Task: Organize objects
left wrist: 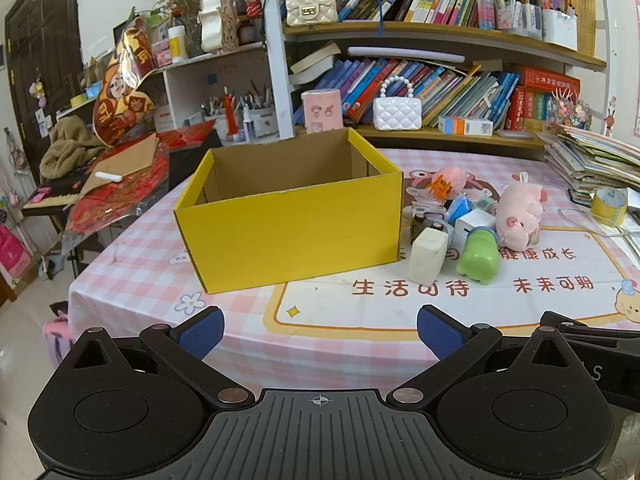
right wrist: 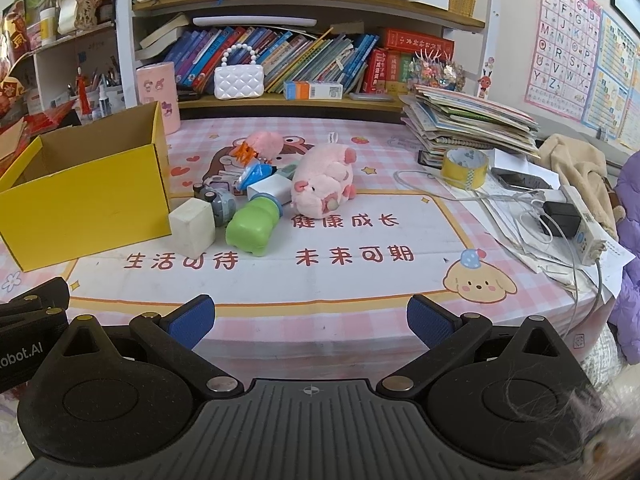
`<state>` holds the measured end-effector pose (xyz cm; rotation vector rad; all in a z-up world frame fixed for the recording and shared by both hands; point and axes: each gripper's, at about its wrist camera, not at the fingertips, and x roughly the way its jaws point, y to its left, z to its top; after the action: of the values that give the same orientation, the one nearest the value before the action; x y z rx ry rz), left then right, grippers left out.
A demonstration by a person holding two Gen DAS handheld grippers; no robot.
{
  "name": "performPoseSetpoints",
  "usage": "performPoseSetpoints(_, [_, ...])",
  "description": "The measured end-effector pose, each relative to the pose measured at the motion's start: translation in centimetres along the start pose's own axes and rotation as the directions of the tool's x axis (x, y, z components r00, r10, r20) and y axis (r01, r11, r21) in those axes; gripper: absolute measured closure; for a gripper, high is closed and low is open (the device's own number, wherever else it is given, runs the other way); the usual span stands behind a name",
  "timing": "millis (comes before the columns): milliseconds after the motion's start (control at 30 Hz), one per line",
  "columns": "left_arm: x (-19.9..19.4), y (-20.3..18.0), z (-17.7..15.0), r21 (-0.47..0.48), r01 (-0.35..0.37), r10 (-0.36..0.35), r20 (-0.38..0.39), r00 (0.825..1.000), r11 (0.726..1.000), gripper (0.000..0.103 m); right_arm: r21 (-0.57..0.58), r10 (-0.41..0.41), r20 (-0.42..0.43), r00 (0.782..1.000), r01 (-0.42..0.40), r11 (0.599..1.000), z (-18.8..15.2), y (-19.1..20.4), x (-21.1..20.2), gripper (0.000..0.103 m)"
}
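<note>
An open, empty yellow cardboard box point(left wrist: 288, 236) stands on the pink checked tablecloth; it also shows in the right wrist view point(right wrist: 80, 200). To its right lies a pile of small things: a white block point(left wrist: 428, 255) point(right wrist: 192, 227), a green toy point(left wrist: 479, 258) point(right wrist: 253, 229), a pink plush pig point(left wrist: 519, 216) point(right wrist: 322, 184), an orange hair claw point(right wrist: 245, 152) and several small toys. My left gripper point(left wrist: 320, 334) is open and empty, near the table's front edge. My right gripper point(right wrist: 310, 322) is open and empty, also at the front edge.
A roll of yellow tape point(right wrist: 464, 168), a stack of books point(right wrist: 472, 124), and a power strip with cables point(right wrist: 580, 224) crowd the table's right side. A bookshelf point(right wrist: 304, 96) runs behind. A pink cylinder point(right wrist: 158, 92) stands behind the box.
</note>
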<state>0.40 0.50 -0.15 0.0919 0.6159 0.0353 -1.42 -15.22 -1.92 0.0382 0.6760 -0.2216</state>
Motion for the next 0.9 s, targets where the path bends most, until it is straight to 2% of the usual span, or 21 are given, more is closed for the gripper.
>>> performPoseSetpoints(533, [0.0,0.07,0.01,-0.002,0.001,-0.001,-0.002,1.0,1.0,0.0,0.001,0.001,-0.005,1.0,-0.001,1.0,0.03,0.19,0.09,0.0])
performPoseSetpoints(900, [0.83,0.01,0.39,-0.032,0.018,-0.019,-0.036,0.999,0.999,0.0,0.001,0.002,-0.019,1.0,-0.002,1.0,0.18,-0.12,0.74,0.0])
